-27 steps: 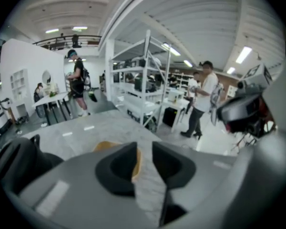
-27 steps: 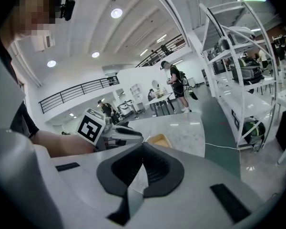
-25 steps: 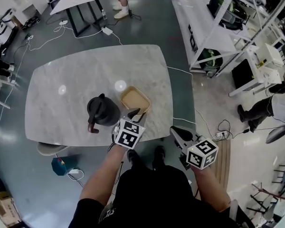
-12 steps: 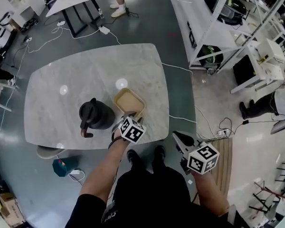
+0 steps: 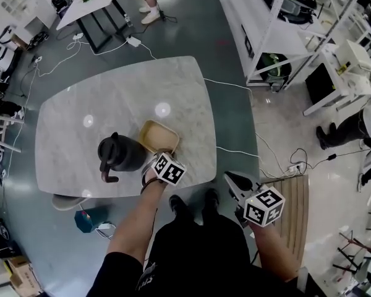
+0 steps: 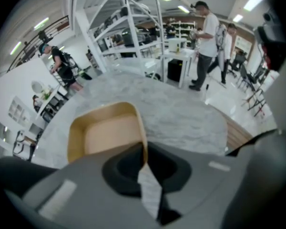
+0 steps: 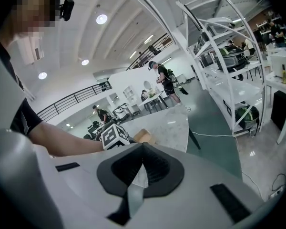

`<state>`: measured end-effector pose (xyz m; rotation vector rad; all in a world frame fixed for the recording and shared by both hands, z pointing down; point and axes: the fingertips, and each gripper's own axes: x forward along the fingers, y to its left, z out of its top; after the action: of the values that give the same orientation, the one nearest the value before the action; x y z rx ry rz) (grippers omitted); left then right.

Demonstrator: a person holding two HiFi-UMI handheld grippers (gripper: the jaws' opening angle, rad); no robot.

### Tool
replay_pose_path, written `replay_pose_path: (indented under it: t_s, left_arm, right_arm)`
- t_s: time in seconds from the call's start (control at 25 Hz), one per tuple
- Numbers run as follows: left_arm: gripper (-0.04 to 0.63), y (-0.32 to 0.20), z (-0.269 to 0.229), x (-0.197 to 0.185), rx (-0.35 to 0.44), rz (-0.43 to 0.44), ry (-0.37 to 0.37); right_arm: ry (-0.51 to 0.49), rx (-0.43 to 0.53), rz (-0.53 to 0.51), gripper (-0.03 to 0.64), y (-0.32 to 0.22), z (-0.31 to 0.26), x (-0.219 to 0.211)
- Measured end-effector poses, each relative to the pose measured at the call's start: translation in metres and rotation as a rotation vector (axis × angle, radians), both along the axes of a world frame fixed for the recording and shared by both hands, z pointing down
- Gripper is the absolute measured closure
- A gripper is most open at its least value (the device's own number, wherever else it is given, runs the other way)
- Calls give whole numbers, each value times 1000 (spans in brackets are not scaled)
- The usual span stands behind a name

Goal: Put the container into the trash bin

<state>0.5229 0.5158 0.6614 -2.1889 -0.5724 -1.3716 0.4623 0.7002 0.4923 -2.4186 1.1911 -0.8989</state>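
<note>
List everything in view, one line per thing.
table: one, grey-white marble, middle of the head view.
container: one, tan, empty, on the table's near side.
trash bin: one, black, on the table, left of the container.
shelving racks: several, white, right of the table.
slatted board: one, wooden, on the floor.
left gripper: one, grey, jaws closing on the container's rim.
right gripper: one, grey, jaws together, empty, off the table.
</note>
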Motion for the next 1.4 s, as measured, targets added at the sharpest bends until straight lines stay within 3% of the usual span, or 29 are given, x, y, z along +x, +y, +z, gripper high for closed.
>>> replay_pose_path:
  t_s: [0.16, 0.36, 0.6, 0.92, 1.16, 1.4]
  left_arm:
    - [569, 2, -21, -2, -23, -19, 53]
    - [571, 15, -78, -5, -97, -52, 181]
    - [571, 16, -166, -21, -222, -129, 370]
    - [571, -24, -316, -76, -441, -201, 659]
    - [571, -124, -363, -161, -381, -266, 773]
    - [572, -259, -383, -271, -324, -434, 869]
  right_arm:
    - [3, 8, -5, 623, 8, -1, 4]
    - [11, 28, -55, 623, 1, -7, 6]
    - [33, 32, -168, 623, -32, -14, 0]
    - [91, 6, -313, 623, -112, -37, -22]
    - [133, 14, -430, 623, -215, -58, -80]
    - [171, 30, -625, 623, -352, -72, -170]
